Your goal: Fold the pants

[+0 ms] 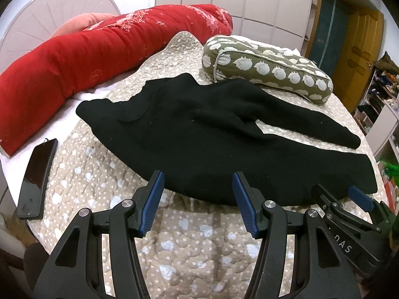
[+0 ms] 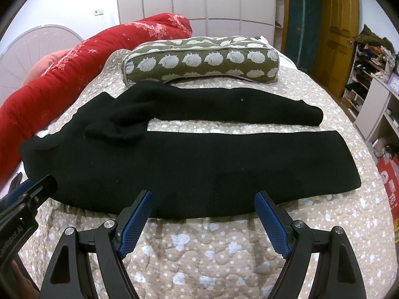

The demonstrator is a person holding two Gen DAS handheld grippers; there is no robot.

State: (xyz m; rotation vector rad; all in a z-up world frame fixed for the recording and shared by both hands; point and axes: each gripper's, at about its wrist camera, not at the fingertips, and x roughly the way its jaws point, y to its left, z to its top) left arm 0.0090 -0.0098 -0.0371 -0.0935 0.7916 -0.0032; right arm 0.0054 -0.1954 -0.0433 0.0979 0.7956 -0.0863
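Black pants (image 1: 212, 144) lie spread flat on the quilted bed, waist to the left and both legs running right; they also show in the right wrist view (image 2: 189, 159). The far leg lies apart from the near leg, with quilt showing between them. My left gripper (image 1: 198, 182) is open and empty, its blue pads just short of the near edge of the pants by the waist. My right gripper (image 2: 203, 201) is open and empty at the near edge of the near leg. Each gripper shows in the other's view: the right one (image 1: 349, 199) and the left one (image 2: 32, 189).
A beige spotted quilt (image 1: 189, 244) covers the bed. A green patterned pillow (image 2: 199, 59) lies just behind the pants. A rolled red duvet (image 1: 94, 49) runs along the back left. A black phone (image 1: 37, 179) lies at the left edge. Shelves stand at the right.
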